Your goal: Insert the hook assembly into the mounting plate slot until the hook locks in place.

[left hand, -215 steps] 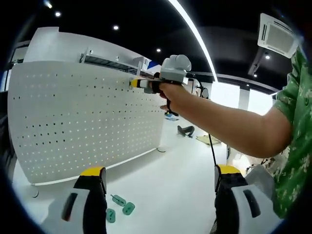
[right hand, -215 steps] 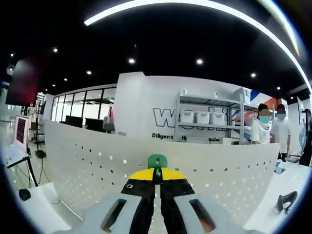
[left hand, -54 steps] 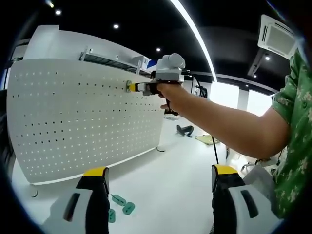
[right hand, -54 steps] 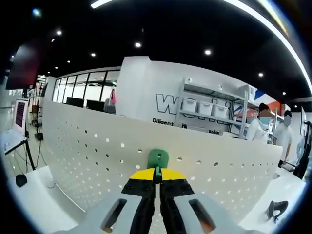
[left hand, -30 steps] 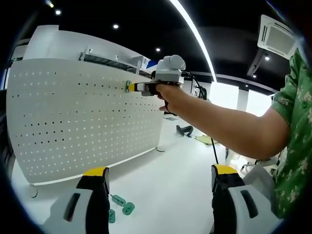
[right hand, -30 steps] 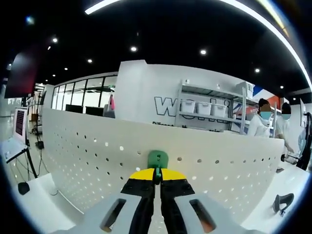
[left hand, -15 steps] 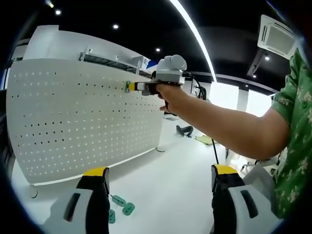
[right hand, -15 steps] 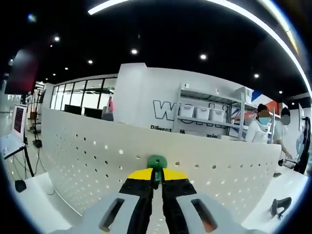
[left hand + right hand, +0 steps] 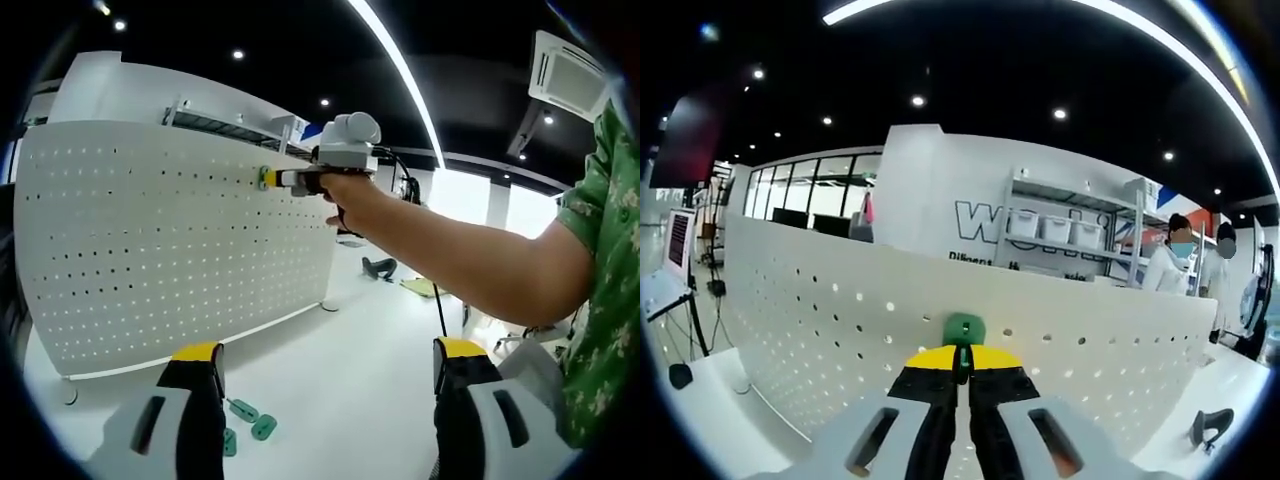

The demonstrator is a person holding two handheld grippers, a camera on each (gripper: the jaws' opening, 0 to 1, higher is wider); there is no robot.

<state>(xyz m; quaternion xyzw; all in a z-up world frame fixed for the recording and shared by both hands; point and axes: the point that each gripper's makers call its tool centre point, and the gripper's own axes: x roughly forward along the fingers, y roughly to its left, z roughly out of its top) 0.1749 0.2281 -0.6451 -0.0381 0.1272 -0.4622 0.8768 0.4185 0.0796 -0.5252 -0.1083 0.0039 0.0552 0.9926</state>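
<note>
On wall [image 9: 940,200]: "W", "Diligent" partly legible.

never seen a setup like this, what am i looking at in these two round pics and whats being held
A person holds a two-jaw tool in each hand, and each tool carries a fisheye camera looking along its own jaws.

The left gripper view looks from the left gripper, whose yellow-tipped jaws stand wide apart and hold nothing. On the white tabletop between them lie small teal plastic hooks. Across the view, the person's arm reaches the right gripper to the upright white perforated board.

The right gripper view looks along that right tool. Its jaws are shut on a green plastic hook, held against the board near its top edge. Whether it has locked in, I cannot tell.
</note>
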